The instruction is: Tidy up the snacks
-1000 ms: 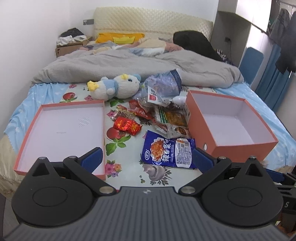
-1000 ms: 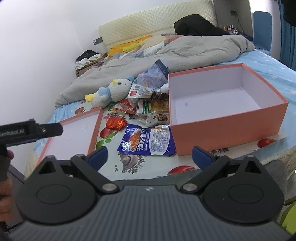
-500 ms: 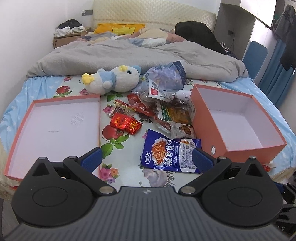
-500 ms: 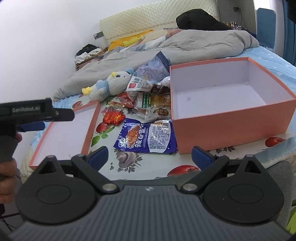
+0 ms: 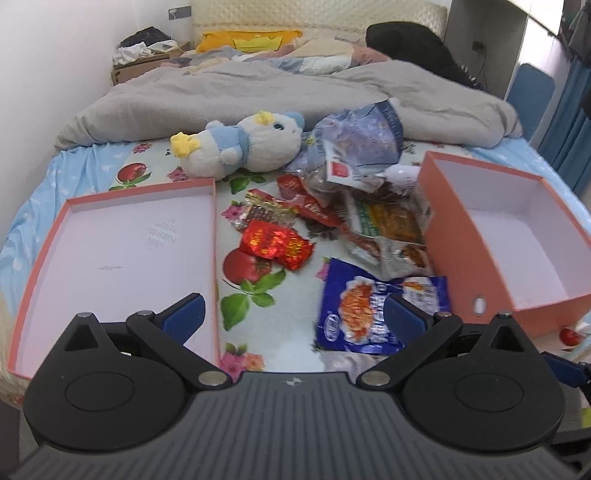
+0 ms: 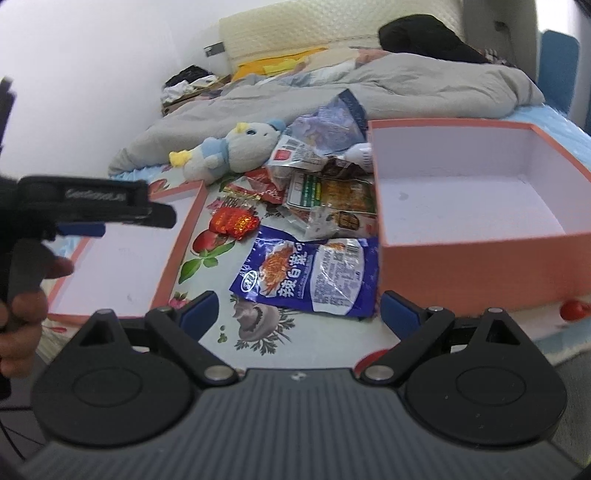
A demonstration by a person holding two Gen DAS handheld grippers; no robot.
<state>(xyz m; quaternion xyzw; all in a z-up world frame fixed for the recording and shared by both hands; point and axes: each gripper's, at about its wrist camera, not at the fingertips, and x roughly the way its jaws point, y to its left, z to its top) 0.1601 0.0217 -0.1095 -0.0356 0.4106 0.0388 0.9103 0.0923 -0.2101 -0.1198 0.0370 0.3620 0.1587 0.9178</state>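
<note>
Two coral containers, box (image 6: 480, 266) and lid (image 5: 110, 258), are sitting empty, flanking the snack pile (image 5: 354, 214); both grippers (image 5: 291, 314) (image 6: 297, 308) are hovering released.

Both grippers have pushed in closer over the bed, so the glossy blue snack packet (image 5: 373, 306) now sits right between the left gripper (image 5: 293, 317) tips.

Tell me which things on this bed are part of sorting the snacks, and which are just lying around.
Part of the job: blue snack bag, red foil packets, pile of mixed snack packs, deep orange box, shallow orange lid.

Just lying about: plush toy, grey duvet, black clothing.
</note>
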